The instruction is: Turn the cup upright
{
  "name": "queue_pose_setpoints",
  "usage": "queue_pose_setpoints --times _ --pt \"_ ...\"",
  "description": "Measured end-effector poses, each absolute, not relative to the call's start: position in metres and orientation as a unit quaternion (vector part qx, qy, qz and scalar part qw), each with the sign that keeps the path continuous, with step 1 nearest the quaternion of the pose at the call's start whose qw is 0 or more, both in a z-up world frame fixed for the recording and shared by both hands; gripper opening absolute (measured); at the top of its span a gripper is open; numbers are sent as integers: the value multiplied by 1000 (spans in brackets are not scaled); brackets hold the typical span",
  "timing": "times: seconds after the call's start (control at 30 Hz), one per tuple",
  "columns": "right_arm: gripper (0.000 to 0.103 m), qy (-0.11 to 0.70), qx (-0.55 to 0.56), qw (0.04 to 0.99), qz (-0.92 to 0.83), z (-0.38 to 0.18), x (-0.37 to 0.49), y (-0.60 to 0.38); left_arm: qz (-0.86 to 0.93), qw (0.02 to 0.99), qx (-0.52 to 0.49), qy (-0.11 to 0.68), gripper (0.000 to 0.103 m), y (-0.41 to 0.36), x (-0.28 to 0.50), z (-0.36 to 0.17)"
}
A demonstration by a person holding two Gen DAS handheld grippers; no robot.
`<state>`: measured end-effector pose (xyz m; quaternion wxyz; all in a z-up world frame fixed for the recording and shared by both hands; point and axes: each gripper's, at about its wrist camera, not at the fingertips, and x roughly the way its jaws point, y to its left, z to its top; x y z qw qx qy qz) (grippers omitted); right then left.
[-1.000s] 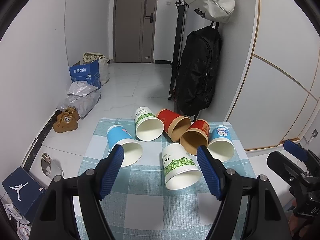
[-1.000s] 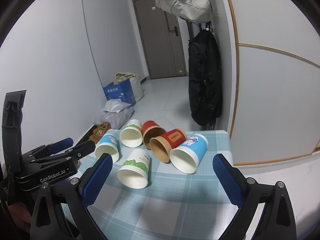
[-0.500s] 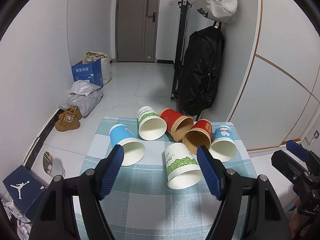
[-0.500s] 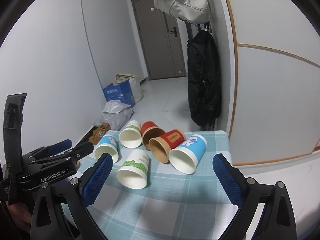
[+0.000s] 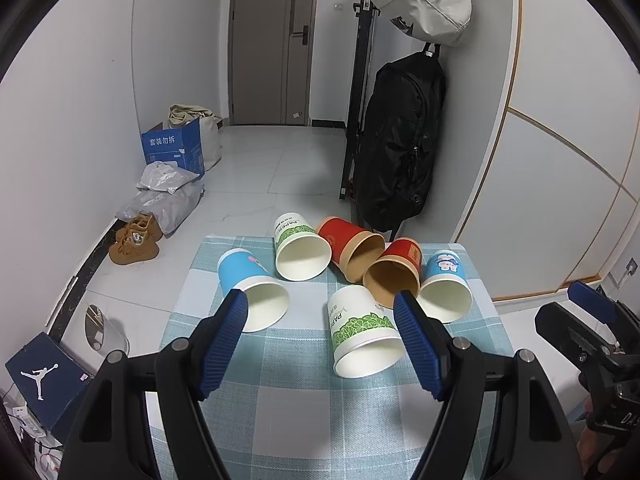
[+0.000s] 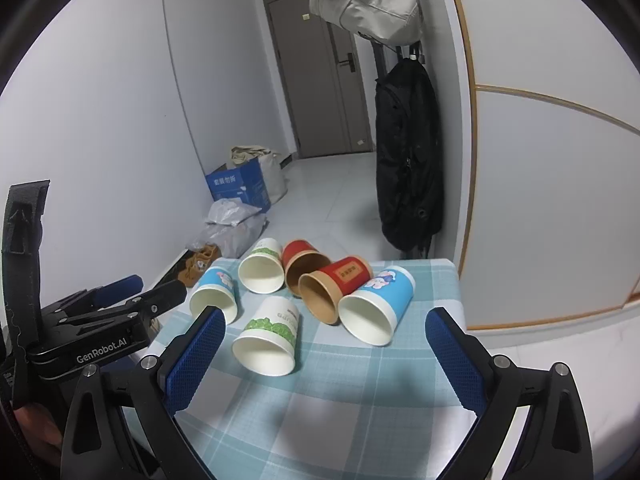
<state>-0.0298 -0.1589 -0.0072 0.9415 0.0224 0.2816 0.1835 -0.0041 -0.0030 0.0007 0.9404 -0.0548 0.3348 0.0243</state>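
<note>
**Left wrist: six cups down, both tongs empty**

Left wrist view has my left gripper (image 5: pixel 320 344) nearest, its blue pads spread wide and holding nothing, hovering over the checked tablecloth (image 5: pixel 280 408). Framed between those pads lies the closest cup — the green-leaf paper cup (image 5: pixel 362 330), on its side with its mouth toward me. Just left of it and apart lies a blue cup (image 5: pixel 250 286), also tipped over, mouth facing me.

My right gripper (image 6: pixel 326 354) is equally parted and grips nothing; from its camera the same leaf cup (image 6: pixel 270 336) sits between the fingertips, low and left of centre.

Farther back the rest cluster together, all on their sides: a second blue cup with a cartoon print (image 5: pixel 444 286), touching a red cup with a brown interior (image 5: pixel 394 276), then another red cup (image 5: pixel 352 246) beside it, and a second green-leaf cup (image 5: pixel 300 248) — farthest left of that row.

Beyond the table, a black backpack (image 5: pixel 400 148) hangs by the wall.
</note>
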Motion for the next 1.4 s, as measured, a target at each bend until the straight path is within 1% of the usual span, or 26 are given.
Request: queue_pose_setpoints --times 1.0,1.13,1.3,1.4 --pt "101 275 36 943 184 0 -31 -164 -5 933 -68 354 71 -6 -2 -7" --pt "101 272 45 944 183 4 -31 -168 -40 913 -110 392 71 -2 5 -16" --pt "101 278 60 943 173 6 -25 -178 -55 862 -218 454 71 7 11 -38" --pt "101 287 80 940 165 7 -20 -191 -66 836 -265 476 71 7 13 -50"
